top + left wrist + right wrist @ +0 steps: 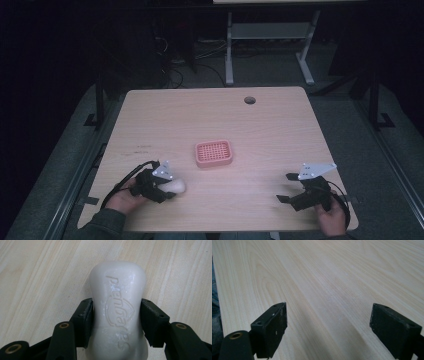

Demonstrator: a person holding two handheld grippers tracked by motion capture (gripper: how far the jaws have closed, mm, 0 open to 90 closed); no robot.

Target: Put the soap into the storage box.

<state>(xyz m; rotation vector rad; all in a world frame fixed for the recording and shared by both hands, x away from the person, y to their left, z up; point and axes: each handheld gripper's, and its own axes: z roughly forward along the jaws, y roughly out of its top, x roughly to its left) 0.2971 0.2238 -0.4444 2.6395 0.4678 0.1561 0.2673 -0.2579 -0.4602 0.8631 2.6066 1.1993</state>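
Soap bar [117,312], white, near end cut off at bottom of left gripper view; it lies low and left on the table [280,130], pinched at its waist by left gripper [167,189]. Pink dish [213,153] sits mid-frame, apart. Right gripper [286,187] gapes empty, lower right, near the edge.

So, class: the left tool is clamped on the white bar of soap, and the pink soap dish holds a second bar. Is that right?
Not quite. The left tool does clamp the white bar of soap, but the pink soap dish holds nothing, as the high view shows.
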